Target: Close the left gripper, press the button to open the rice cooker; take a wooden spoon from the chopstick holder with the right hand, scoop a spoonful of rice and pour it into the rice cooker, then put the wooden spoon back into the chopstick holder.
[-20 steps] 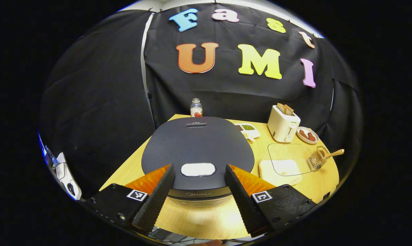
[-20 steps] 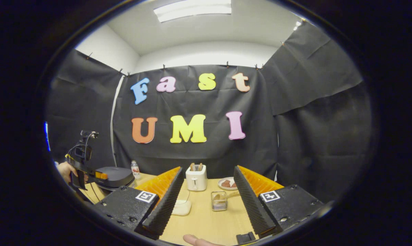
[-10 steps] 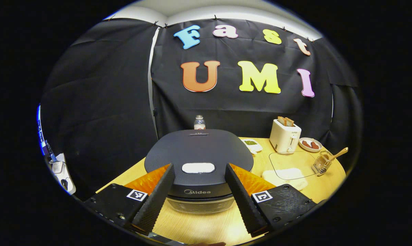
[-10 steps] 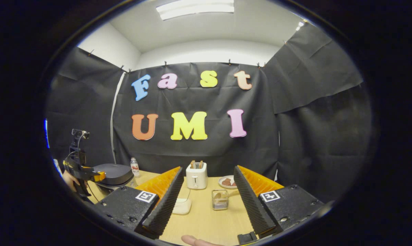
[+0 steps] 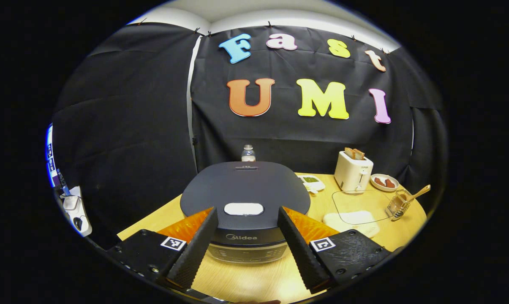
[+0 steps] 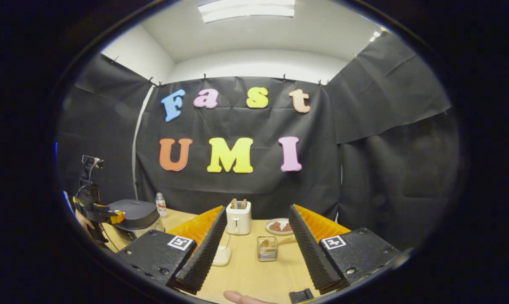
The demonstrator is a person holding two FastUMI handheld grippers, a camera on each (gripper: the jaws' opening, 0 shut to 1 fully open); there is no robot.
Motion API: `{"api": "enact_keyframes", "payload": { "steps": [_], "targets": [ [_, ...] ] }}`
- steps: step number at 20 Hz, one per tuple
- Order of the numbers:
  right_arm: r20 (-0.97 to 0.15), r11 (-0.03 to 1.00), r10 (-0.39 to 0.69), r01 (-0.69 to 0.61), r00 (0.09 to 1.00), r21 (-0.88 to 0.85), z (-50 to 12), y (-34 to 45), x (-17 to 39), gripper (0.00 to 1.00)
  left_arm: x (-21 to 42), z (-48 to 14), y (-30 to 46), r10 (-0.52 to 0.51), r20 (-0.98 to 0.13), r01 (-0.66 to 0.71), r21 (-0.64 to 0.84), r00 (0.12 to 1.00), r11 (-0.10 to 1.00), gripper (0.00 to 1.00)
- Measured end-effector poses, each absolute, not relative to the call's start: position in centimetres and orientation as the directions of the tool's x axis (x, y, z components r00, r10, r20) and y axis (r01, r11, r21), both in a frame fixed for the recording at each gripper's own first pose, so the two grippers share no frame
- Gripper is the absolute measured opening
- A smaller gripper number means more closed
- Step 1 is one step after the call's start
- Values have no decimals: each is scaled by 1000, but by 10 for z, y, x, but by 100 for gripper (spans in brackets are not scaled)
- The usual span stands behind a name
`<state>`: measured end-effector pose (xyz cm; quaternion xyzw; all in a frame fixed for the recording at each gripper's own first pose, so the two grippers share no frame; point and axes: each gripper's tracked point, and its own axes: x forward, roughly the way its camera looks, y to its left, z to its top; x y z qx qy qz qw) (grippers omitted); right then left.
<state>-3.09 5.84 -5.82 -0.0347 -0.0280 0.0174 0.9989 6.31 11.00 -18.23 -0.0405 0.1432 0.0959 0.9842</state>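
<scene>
Left gripper view: left claw [image 5: 246,240] spread wide at the bottom of the frame, holding nothing, its two fingers flanking the front of the rice cooker [image 5: 245,198] at lower centre. Lid down, white button [image 5: 243,209] on the lid's near edge, between the fingers and untouched. At right of the frame, chopstick holder [image 5: 397,204] on the wooden desk [image 5: 254,280], wooden spoon [image 5: 417,194] leaning out of it toward the upper right. Just left of the holder, a clear glass lid [image 5: 355,200] resting over a white dish of rice [image 5: 351,220] (contents pale, hard to make out). Behind these, a toaster [image 5: 352,171] with bread in its slots and a small plate [image 5: 384,182]; a bottle [image 5: 248,153] behind the cooker.

Right gripper view: right claw [image 6: 256,249] also wide apart and empty, low in the frame above the desk. Chopstick holder [image 6: 267,248] between its fingers farther off, spoon handle pointing right. Rice cooker at the left edge, with the other claw just beside its front, apart from it.
</scene>
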Motion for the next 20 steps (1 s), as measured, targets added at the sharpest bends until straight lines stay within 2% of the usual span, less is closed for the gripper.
{"api": "enact_keyframes", "payload": {
  "steps": [3,4,5,6,7,8,10,17,20],
  "targets": [
    [67,996,33,-27,997,-86,-51,59,-30,95,59,-174,106,164,-285,-192,-71,944,979,91],
    [73,996,32,-25,997,-86,-49,58,-31,92,58,-168,106,171,-272,-195,-66,947,979,91],
    [77,996,33,-27,996,-83,-47,59,-31,95,54,-162,107,177,-266,-203,-73,948,977,91],
    [78,996,34,-27,996,-83,-46,58,-32,92,50,-154,102,170,-260,-197,-84,951,977,91],
    [77,996,30,-23,997,-83,-46,57,-31,95,46,-145,98,166,-249,-194,-93,954,977,91],
    [76,996,25,-18,997,-82,-46,56,-32,92,41,-135,94,166,-224,-191,-94,960,977,94],
    [75,997,19,-13,997,-80,-44,53,-36,95,29,-112,89,169,-171,-187,-95,971,978,95],
    [78,997,-10,16,997,-77,-35,39,-38,95,-19,-39,38,69,-42,-71,-48,997,996,94],
    [69,998,-14,19,997,-68,-34,33,-37,95,-35,-32,21,44,-30,-45,-37,999,998,94]
  ]
}}
